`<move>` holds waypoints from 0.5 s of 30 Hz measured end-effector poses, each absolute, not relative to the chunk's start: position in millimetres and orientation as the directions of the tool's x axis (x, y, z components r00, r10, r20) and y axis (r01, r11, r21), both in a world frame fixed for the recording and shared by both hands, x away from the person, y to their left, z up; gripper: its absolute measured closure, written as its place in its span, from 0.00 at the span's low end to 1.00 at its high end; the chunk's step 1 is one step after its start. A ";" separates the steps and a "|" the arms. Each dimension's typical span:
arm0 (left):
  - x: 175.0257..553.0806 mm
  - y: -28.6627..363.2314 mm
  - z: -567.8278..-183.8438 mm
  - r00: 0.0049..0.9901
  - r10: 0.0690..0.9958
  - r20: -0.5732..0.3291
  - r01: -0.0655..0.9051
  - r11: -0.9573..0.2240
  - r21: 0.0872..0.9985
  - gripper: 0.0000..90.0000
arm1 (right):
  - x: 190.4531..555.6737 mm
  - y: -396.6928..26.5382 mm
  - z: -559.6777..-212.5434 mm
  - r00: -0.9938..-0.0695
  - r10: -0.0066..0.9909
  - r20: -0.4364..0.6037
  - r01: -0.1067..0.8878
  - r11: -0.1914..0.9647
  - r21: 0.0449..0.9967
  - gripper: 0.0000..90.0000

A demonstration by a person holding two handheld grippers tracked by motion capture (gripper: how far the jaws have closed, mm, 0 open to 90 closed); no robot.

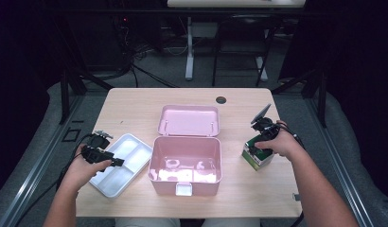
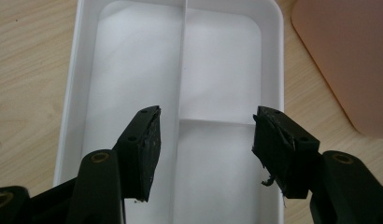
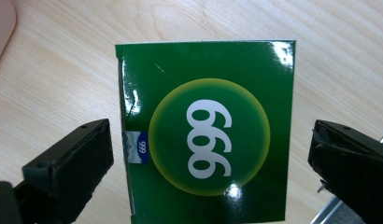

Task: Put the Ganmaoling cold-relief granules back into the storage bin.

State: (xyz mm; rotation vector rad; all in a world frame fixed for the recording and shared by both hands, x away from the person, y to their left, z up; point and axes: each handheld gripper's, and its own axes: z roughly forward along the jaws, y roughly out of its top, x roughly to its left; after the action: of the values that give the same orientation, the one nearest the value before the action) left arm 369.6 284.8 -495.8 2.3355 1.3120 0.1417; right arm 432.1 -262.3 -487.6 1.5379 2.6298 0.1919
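One green box (image 3: 206, 130) between the spread jaws of the right claw (image 3: 210, 158).

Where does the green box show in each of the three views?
High view: the green box stands on the table's right side, under the right gripper.
Left gripper view: not in it; the fingers hang over the white tray.
Right gripper view: it sits at the centre, between the open fingers.
Shared landmark: the pink case, whose edge shows at top right in the left gripper view and top left in the right gripper view.
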 end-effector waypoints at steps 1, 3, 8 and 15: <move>369.5 284.9 -495.8 0.540 0.832 -0.130 0.785 -0.442 0.433 0.46 | 432.2 -262.2 -488.8 -0.491 0.871 -0.007 0.861 0.486 0.150 0.00; 369.5 285.3 -495.9 0.540 0.832 -0.130 0.786 -0.443 0.432 0.46 | 432.3 -261.7 -490.2 -0.489 0.872 0.007 0.863 0.483 0.147 0.00; 369.7 286.6 -496.3 0.534 0.835 -0.133 0.788 -0.436 0.434 0.46 | 432.8 -259.1 -492.7 -0.518 0.855 0.009 0.848 0.512 0.136 0.06; 369.9 287.8 -496.9 0.534 0.834 -0.135 0.789 -0.436 0.433 0.46 | 432.9 -263.6 -493.0 -0.514 0.858 0.013 0.852 0.508 0.127 0.12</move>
State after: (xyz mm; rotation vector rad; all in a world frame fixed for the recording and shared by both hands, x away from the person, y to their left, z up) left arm 369.9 287.8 -496.9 2.3297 1.3221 0.1367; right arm 432.9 -263.6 -493.0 1.5223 2.6831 0.1818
